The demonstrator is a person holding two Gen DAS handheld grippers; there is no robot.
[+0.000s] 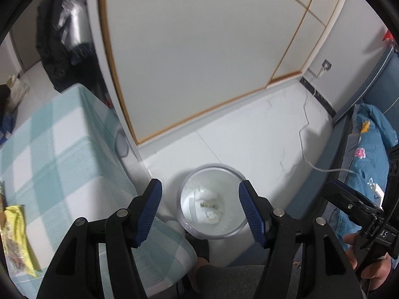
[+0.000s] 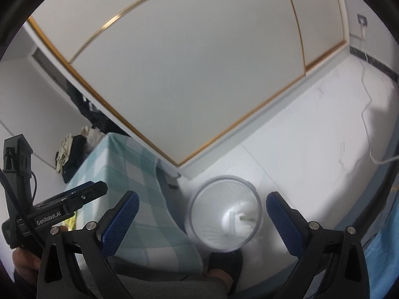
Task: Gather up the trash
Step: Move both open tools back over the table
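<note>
A clear round trash bin (image 1: 233, 226) stands on the white floor beside the table with the blue-checked cloth (image 1: 62, 149). Inside it lie crumpled white tissue (image 1: 212, 218) and a small green-printed wrapper (image 1: 208, 204). My left gripper (image 1: 200, 184) hovers open above the bin, with nothing between its blue pads. The right wrist view shows the same bin (image 2: 212, 224) from the side, tissue at its bottom. My right gripper (image 2: 202, 195) is also held wide open and empty over it. A yellow snack packet (image 1: 17, 234) lies on the table at the far left.
White sliding wardrobe doors (image 1: 199, 49) rise behind the bin. A white cable (image 1: 303, 147) runs across the floor to a bed with blue floral bedding (image 1: 369, 144) on the right. A person's dark-socked foot (image 1: 202, 249) rests next to the bin. Clothes are piled beyond the table (image 2: 72, 154).
</note>
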